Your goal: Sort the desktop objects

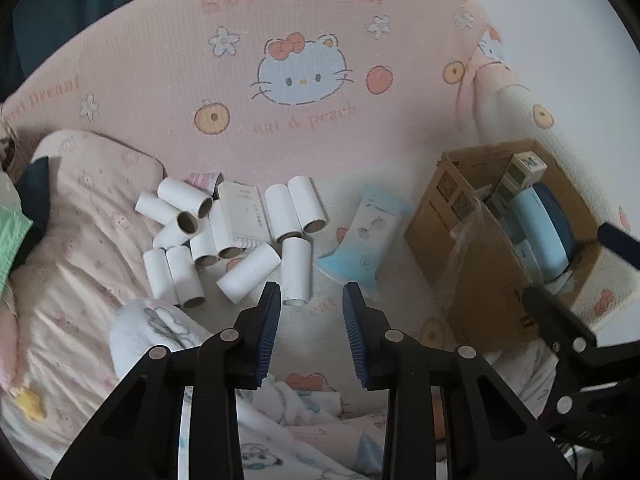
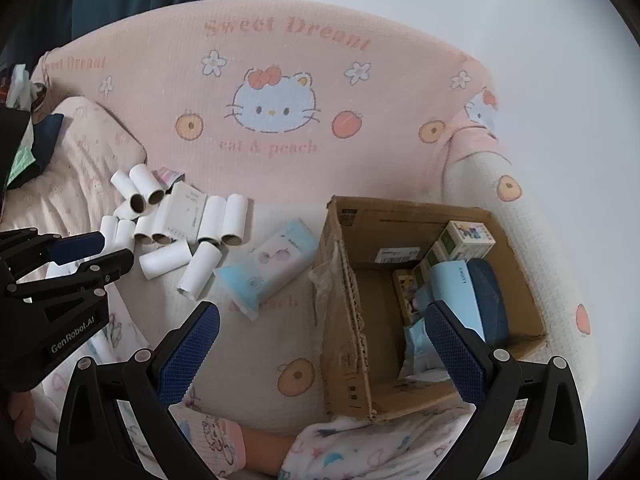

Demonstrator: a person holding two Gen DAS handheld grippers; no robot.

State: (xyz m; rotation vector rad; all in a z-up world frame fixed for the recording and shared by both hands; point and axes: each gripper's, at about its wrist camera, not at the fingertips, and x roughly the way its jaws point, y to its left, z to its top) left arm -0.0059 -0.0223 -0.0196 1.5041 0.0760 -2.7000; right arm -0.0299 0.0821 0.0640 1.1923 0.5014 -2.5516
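Hovering, left gripper (image 1: 311,300): jaws partly apart with nothing between the blue pads, hanging just above the near end of a white paper tube (image 1: 296,270).
Tube under it: lying flat on the pink cat-print bedspread (image 1: 304,40), long axis running from the gripper away toward the headboard side, open end facing the gripper.
Neighbouring tube (image 1: 248,273): flat too, but angled, its long axis slanting up to the right.
Tube heap (image 1: 180,236): a dozen or so white tubes lying on their sides to the left, most with brown open ends turned toward the near side; a flat white carton (image 1: 242,216) lies among them.
Wipes pack (image 2: 268,266): pale blue and white, lying flat between the tubes and the cardboard box, long axis slanting from the near left up to the far right.
Cardboard box (image 2: 348,336): open-topped, at the right, already holding a blue case (image 2: 486,300), a light blue box (image 2: 456,292) and small cartons.
Right gripper (image 2: 324,348): jaws spread wide, empty, poised over the near left wall of the box.
Person: a patterned sleeve (image 2: 216,436) shows at the near edge.
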